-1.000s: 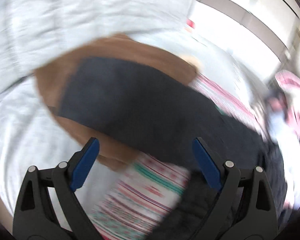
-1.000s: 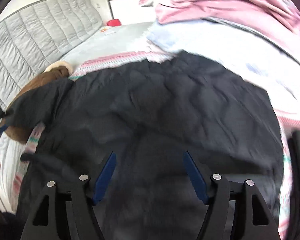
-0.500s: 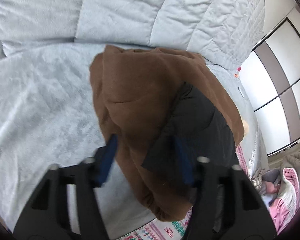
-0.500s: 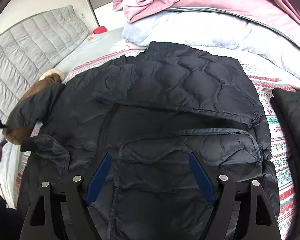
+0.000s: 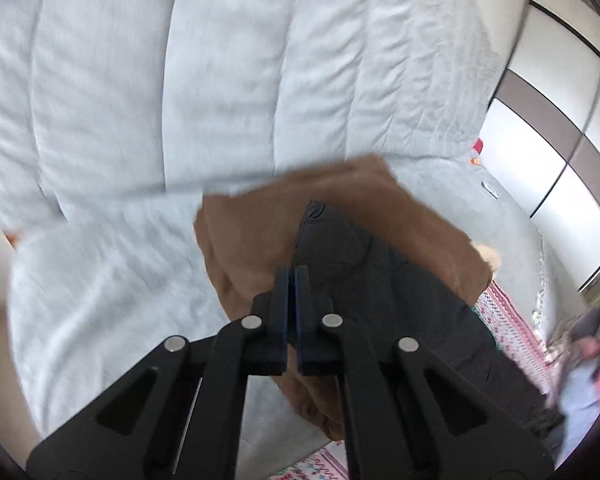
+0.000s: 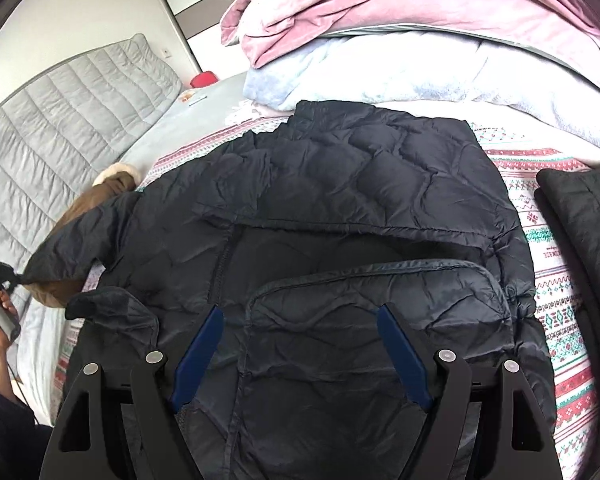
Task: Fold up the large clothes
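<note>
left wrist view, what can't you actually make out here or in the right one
- Left wrist view: whether the shut left tool pinches the black jacket's sleeve; its own fingers cover the contact, and the picture is motion-blurred.
- Right wrist view: the jacket's near hem, hidden behind the open right tool.
- Right wrist view: the brown garment, mostly buried under the sleeve.
- Right wrist view: the dark item on the right, cut by the edge.

The bed (image 6: 188, 120) wears a patterned blanket (image 6: 556, 300); spread flat on it lies a dark quilted jacket (image 6: 340, 208), beside a brown coat (image 6: 100, 204), with pink and pale bedding (image 6: 380, 40) heaped behind.
</note>
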Available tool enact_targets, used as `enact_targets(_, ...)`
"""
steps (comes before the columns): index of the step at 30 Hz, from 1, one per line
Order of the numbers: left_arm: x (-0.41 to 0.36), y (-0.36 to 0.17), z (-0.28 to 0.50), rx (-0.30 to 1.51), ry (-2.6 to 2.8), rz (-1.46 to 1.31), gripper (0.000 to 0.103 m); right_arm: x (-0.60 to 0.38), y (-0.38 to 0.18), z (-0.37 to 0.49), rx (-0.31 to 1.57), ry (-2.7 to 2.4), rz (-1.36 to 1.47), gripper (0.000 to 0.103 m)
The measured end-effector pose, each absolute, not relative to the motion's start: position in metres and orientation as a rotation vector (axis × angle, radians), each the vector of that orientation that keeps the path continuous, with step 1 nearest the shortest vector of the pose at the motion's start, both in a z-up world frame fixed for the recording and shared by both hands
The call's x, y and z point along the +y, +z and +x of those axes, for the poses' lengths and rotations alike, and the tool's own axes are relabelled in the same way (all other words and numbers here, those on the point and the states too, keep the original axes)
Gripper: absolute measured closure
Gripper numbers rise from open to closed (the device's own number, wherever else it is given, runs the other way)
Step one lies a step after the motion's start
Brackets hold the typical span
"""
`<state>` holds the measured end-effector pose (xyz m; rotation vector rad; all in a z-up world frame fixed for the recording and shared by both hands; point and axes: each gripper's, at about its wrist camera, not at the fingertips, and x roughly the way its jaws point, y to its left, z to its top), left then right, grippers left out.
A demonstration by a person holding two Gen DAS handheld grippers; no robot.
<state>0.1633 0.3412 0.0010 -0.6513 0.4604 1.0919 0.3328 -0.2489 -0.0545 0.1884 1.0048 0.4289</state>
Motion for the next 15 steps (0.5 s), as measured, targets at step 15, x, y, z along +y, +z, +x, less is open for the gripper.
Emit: enact_targets(15, 0.193, 0.099, 0.226, 0.203, 0.434, -0.473, 0.101, -0.287, -0.053, 0.342, 1.024, 0.428, 0.363, 0.022)
